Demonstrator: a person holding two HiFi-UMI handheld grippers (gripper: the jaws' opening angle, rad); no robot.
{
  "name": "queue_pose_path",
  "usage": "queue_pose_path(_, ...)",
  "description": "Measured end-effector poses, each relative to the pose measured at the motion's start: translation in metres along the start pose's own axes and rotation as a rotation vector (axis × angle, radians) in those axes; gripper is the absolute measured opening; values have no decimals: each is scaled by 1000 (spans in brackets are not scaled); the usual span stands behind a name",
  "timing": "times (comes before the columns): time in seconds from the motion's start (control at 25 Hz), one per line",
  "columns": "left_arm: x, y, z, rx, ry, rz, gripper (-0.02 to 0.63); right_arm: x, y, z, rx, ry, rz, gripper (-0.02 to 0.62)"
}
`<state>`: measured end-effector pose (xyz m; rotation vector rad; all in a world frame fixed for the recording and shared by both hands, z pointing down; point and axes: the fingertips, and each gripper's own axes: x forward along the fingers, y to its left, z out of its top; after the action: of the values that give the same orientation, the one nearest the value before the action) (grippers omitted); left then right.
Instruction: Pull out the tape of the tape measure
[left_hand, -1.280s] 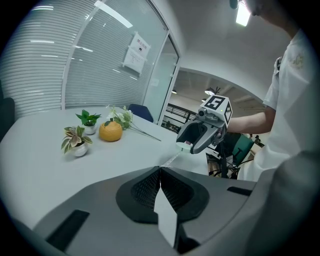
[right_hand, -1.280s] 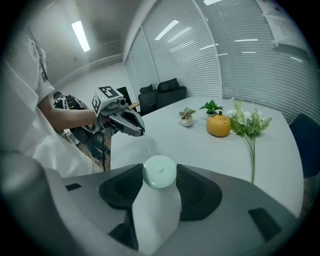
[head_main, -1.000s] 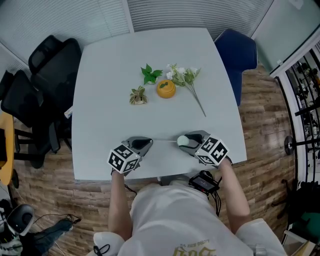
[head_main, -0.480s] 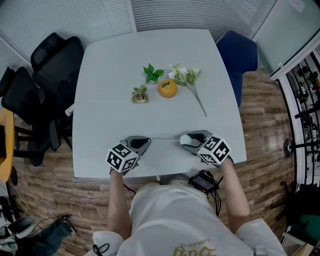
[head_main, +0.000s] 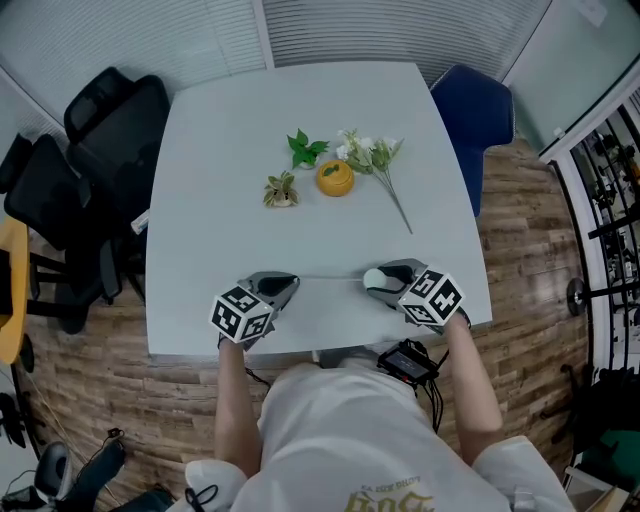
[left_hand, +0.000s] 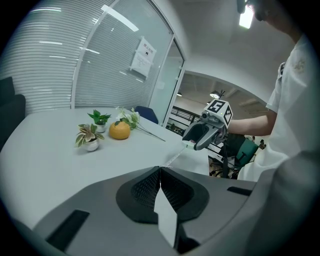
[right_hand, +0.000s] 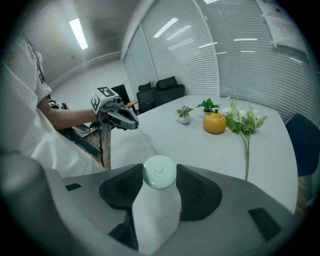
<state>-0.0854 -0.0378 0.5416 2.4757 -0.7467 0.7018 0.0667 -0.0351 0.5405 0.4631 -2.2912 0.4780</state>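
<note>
A pale green round tape measure (head_main: 372, 278) sits between the jaws of my right gripper (head_main: 376, 282), which is shut on its case (right_hand: 159, 173) near the table's front edge. A thin tape (head_main: 330, 278) runs from it leftward to my left gripper (head_main: 288, 284). The left jaws are shut on the tape's end, and the tape (left_hand: 173, 158) leads away from their tips toward the right gripper (left_hand: 199, 141). In the right gripper view the tape (right_hand: 146, 142) stretches to the left gripper (right_hand: 131, 124). Both grippers hover just above the white table (head_main: 220, 150).
Mid-table stand two small potted plants (head_main: 281, 190) (head_main: 303, 149), an orange round object (head_main: 334, 178) and a flower stem (head_main: 380, 165). Black chairs (head_main: 90, 150) crowd the table's left side. A blue chair (head_main: 475, 115) stands at the far right corner.
</note>
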Motion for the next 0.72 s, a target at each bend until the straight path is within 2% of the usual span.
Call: queue_pose_path(0.72,-17,26,-12,-63,-5,75,8,-4,-11,-14,37,23,-12,225)
